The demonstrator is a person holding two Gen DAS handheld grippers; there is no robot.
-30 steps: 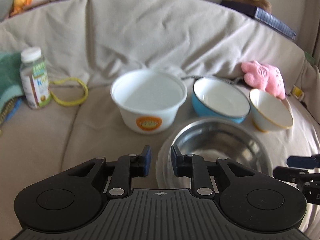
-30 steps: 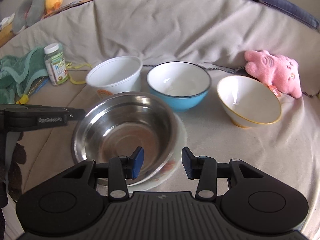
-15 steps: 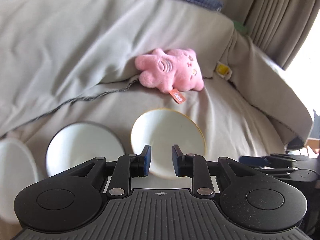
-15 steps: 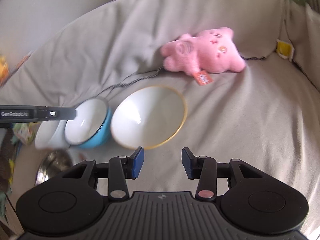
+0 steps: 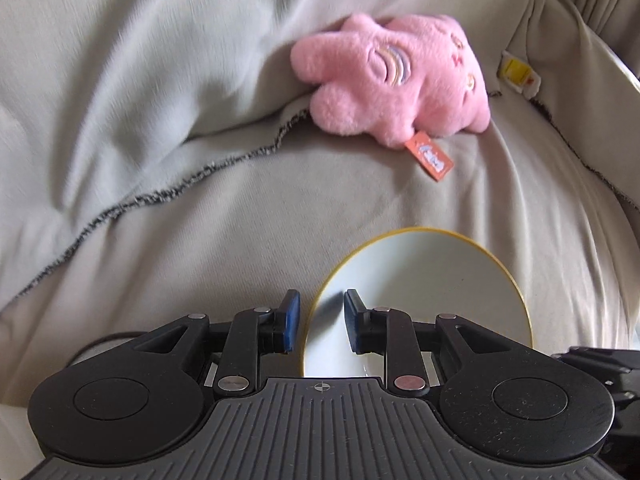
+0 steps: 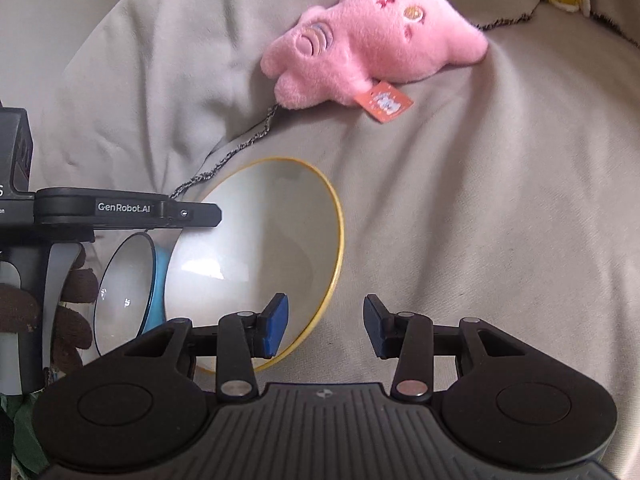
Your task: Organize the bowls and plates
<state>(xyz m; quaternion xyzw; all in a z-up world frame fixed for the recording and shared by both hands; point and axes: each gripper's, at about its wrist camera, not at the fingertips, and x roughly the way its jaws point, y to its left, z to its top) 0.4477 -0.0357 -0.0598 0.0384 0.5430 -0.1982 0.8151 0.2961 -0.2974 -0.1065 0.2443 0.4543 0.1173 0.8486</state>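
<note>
- 2 bowls show in the right wrist view: a white bowl with a yellow rim point(image 6: 256, 256) and a blue bowl point(image 6: 132, 288) just beside it, at its 9 o'clock.
- Both bowls sit apart on the soft beige blanket point(image 6: 480, 220), so they are not stacked yet.
- No plates show in these pictures, so I cannot tell how that part of the job stands.
- In the left wrist view, the left gripper point(image 5: 319, 322) has its 2 fingers spread a little, with the near rim of the white bowl with a yellow rim point(image 5: 432, 296) between them. They are not squeezing it yet, as far as I can tell.
- The right gripper point(image 6: 324, 328) has its fingers wide apart and holds nothing. Its left finger is over the bowl's rim at about 5 o'clock, and its right finger is over bare blanket.
- A pink plush toy point(image 5: 396, 80) lies on the blanket at 12 o'clock from the white bowl, well apart from it.
- I think most of the job is still left. The next step looks like pinching the white bowl's rim and lifting it.
</note>
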